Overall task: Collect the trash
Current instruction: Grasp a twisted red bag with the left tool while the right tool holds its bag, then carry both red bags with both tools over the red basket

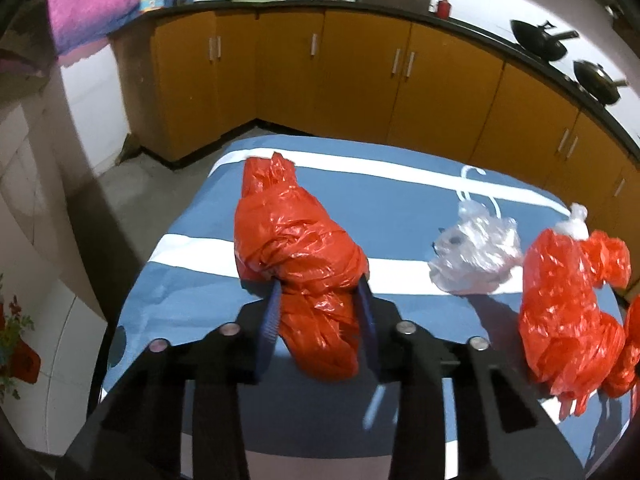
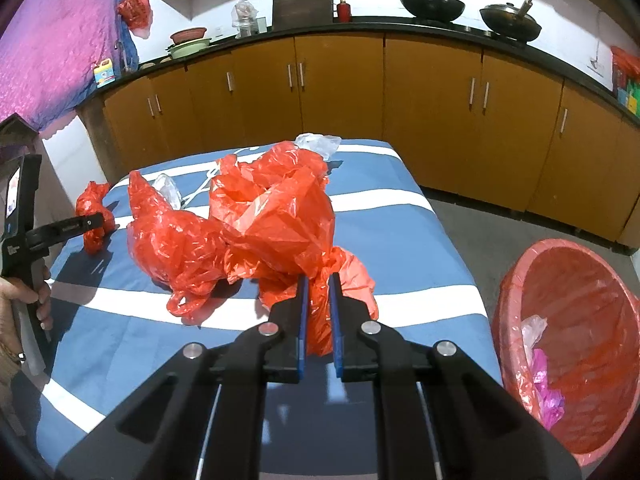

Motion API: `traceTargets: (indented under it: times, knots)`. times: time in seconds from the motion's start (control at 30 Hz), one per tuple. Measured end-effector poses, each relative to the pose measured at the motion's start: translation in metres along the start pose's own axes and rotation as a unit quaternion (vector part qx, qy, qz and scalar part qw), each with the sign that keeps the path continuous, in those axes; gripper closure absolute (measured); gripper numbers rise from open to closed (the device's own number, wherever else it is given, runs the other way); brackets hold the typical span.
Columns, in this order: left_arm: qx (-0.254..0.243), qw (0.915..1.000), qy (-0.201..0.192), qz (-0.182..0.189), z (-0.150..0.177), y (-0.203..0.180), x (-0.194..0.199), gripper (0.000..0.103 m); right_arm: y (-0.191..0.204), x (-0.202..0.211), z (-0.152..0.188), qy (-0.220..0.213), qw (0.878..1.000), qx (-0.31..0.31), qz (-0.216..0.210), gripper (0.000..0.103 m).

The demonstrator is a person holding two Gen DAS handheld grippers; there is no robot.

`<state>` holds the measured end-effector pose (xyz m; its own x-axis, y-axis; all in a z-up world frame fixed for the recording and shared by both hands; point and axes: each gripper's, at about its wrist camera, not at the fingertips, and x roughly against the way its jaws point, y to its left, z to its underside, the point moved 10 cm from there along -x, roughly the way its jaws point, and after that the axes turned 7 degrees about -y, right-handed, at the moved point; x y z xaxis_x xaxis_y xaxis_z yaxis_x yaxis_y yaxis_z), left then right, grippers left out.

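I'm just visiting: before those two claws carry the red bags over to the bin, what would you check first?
1. Left gripper closed on its red bag: ok.
2. Right gripper pinching the crumpled red bag: ok.
3. Pink bin open, with room inside: ok.
4. Bags lifted off the table: cannot tell.
5. Clear bag and third red bag collected: not ok.

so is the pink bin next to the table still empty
No, the pink bin already holds a clear plastic bag and a crumpled magenta bag.
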<state>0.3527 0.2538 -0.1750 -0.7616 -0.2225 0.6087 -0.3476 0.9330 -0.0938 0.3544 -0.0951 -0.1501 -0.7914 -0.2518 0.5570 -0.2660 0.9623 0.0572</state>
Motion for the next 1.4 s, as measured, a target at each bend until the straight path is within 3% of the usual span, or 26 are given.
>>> traceTargets:
  times: [0.07,0.2,0.5,0.73,1.03,1.4]
  knots:
    - [0.0,1.0,-0.002,0.005,0.001,0.0,0.003,0.081,-0.001,0.002,0.0,0.0,1.0,-0.002,0.002,0.092]
    - [-0.013,0.9998,-0.013,0.009,0.0,-0.003,0.013,0.086,-0.008,0.007,-0.001,-0.003,1.0,-0.011,0.007,0.092]
    - [-0.02,0.998,-0.044,0.04,-0.009,-0.025,0.05,0.086,-0.022,0.028,-0.009,-0.02,0.999,-0.032,0.012,0.094]
    - [-0.028,0.9937,-0.067,0.086,-0.019,-0.06,0.088,0.087,-0.029,0.053,-0.017,-0.039,0.998,-0.039,0.013,0.096]
    - [-0.05,0.9837,-0.094,0.145,-0.027,-0.113,0.141,0.087,-0.044,0.093,-0.032,-0.076,0.995,-0.056,0.018,0.096]
    - [-0.075,0.9717,-0.113,0.194,-0.029,-0.163,0.177,0.087,-0.076,0.133,-0.04,-0.11,0.99,-0.074,0.039,0.097]
